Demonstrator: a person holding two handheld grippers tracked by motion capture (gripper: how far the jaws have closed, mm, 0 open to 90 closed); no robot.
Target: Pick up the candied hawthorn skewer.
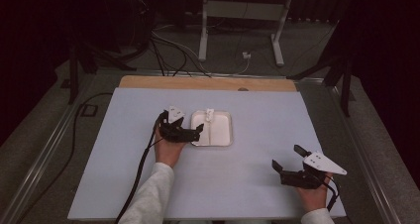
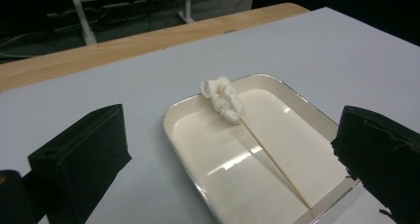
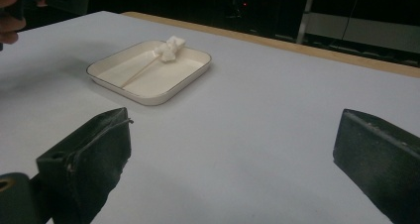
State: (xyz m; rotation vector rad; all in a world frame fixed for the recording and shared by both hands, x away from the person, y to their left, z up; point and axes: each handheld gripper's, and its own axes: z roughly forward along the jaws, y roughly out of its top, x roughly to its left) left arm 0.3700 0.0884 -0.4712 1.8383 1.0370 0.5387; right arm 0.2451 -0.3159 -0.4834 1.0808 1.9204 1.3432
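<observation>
hovering at tray point(image 1: 228, 116) edge, left claw point(image 1: 199, 130) wide open, empty, right claw point(image 1: 287, 158) open, empty, well apart

white tray point(image 2: 188, 149), marshmallow skewer point(image 2: 270, 154) lying inside — diagonal

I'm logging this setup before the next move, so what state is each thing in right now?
Left tongs: open, empty, at the tray's near-left edge.
Right tongs: open, empty, well apart from the tray.
Tray: flat on the table, holding the skewer.
Skewer: lying diagonally in the tray, not gripped.
White lump: stuck on the skewer's far end, resting against the tray's rim.
</observation>
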